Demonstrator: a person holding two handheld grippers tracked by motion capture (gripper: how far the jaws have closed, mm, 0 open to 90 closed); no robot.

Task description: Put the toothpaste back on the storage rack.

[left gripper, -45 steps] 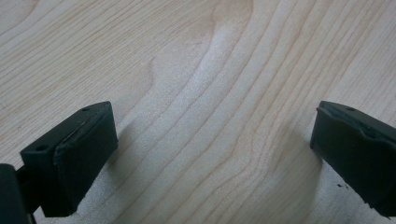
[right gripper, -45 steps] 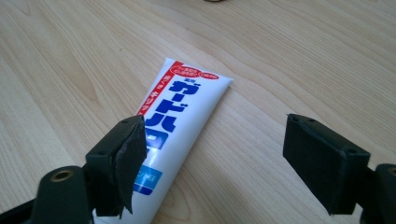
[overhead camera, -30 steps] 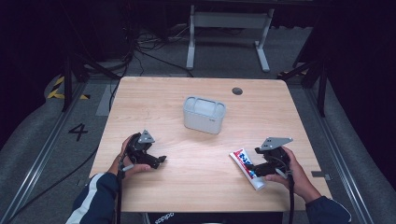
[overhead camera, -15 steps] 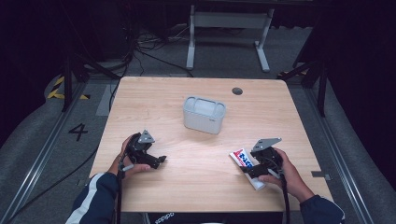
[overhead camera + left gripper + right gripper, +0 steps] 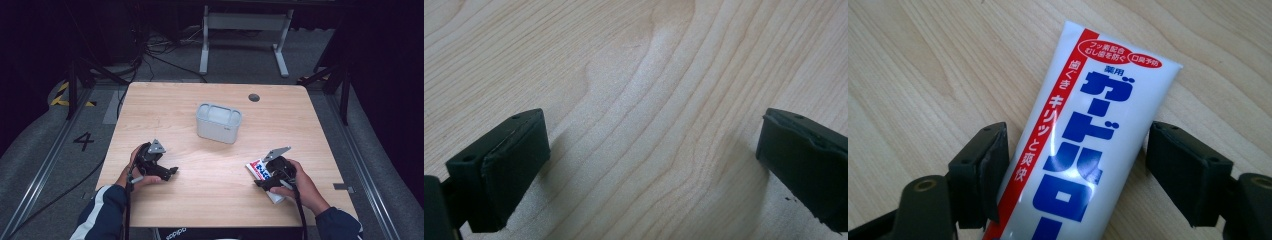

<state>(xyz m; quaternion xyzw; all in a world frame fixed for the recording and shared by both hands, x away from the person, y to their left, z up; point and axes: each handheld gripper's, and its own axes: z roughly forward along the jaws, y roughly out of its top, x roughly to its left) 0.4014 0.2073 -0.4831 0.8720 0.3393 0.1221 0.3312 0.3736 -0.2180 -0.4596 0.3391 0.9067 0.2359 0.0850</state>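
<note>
The toothpaste tube lies flat on the table, near-right of the grey box. The right gripper straddles it, jaws apart either side, probably lining up a squeeze. The left gripper rests near-left of the box, wide open over bare wood.

A pale wooden table carries a grey lidded box mid-top and a toothpaste tube near its right front.

Wooden table with pale grain, a round dark grommet near its far edge. Beyond it, a grey metal stand on grey floor, black cables, yellow-black hazard tape, and a floor marking "4" at left.
</note>
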